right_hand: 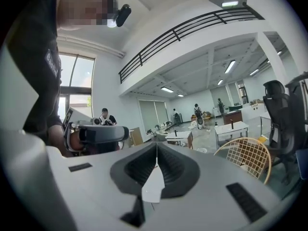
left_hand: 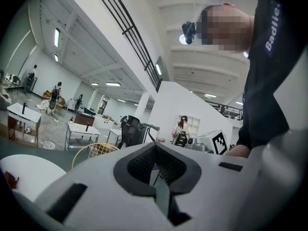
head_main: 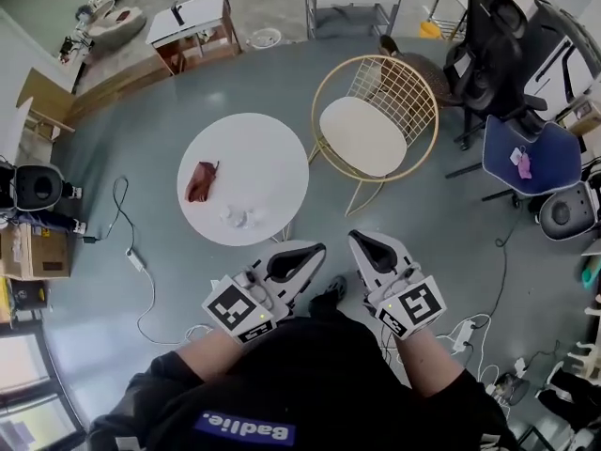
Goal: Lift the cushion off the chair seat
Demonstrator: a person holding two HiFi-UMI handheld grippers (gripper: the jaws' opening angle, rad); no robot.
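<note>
Black shirt (head_main: 310, 383) lettered "Badlie." (white on blue), cushion (head_main: 362, 136) on chair (head_main: 406, 86)

Left claw (head_main: 317, 249) and right claw (head_main: 357, 238) were white shells, black ribbed pads (head_main: 286, 267), black-and-white marker cubes (head_main: 235, 308). Person wore black sleeves (head_main: 160, 388), blue chest patch (head_main: 246, 430), white lettering.

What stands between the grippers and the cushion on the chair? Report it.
Nothing visible blocks them. Only bare floor lies between the left gripper, the right gripper and the cushion. The round table stands just left of that path.
</note>
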